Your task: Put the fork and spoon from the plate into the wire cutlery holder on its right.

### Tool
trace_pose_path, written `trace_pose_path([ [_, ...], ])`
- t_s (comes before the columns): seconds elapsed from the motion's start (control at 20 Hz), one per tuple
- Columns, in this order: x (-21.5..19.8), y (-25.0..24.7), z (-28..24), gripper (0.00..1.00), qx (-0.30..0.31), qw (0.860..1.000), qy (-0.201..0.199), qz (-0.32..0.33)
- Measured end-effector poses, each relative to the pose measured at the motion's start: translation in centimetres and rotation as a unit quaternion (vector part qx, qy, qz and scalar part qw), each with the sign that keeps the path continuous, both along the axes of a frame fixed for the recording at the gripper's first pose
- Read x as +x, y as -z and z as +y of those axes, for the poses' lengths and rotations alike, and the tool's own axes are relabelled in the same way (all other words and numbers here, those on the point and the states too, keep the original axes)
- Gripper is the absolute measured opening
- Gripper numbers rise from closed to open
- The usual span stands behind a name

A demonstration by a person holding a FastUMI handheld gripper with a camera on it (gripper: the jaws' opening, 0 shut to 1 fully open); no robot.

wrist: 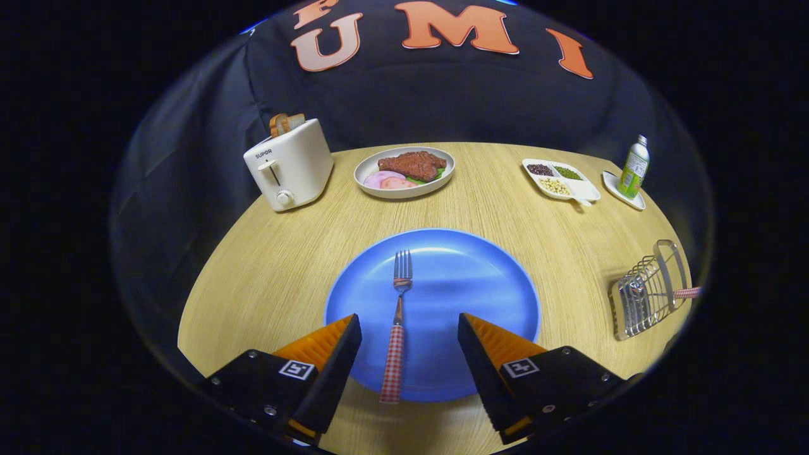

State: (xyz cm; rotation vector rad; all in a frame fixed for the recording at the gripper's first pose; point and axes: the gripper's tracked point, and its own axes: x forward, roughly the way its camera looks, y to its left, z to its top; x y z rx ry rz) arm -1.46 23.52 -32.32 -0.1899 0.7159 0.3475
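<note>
The tool (409, 328) is standing wide open and holding nothing. The fork with the red-checked handle (396, 328) is lying between its fingers, long axis running away from the tool, tines far, handle end overhanging the near rim of the round blue plate (480, 284). Either finger has open room beside the handle. The wire cutlery holder (644, 297) is sitting well apart to the right near the wooden worktop (284, 253) edge; a checked handle is already projecting from it.
</note>
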Motion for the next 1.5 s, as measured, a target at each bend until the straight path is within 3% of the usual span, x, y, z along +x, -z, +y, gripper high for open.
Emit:
trace_pose_path([
  [0.2, 0.0, 1.9, -0.2, 0.70, -0.022, 1.000, 0.005, 0.004],
  [0.3, -0.3, 2.6, 0.0, 0.53, -0.027, 0.999, 0.007, 0.016],
  [0.4, -0.1, 2.3, -0.3, 0.34, -0.029, 0.999, 0.014, 0.007],
  [0.45, 0.2, 2.8, -0.3, 0.15, -0.025, 1.000, 0.013, 0.012],
  [0.5, -0.5, 2.2, -0.4, 0.11, -0.022, 0.999, 0.015, 0.019],
  [0.85, -0.2, -2.3, -3.5, 0.07, 0.002, 0.999, 0.032, 0.027],
  [1.15, 0.3, -8.2, -9.7, 0.07, 0.005, 0.998, 0.049, 0.034],
  [1.5, 0.0, -13.3, -19.3, 0.07, -0.039, 0.995, 0.060, 0.072],
])
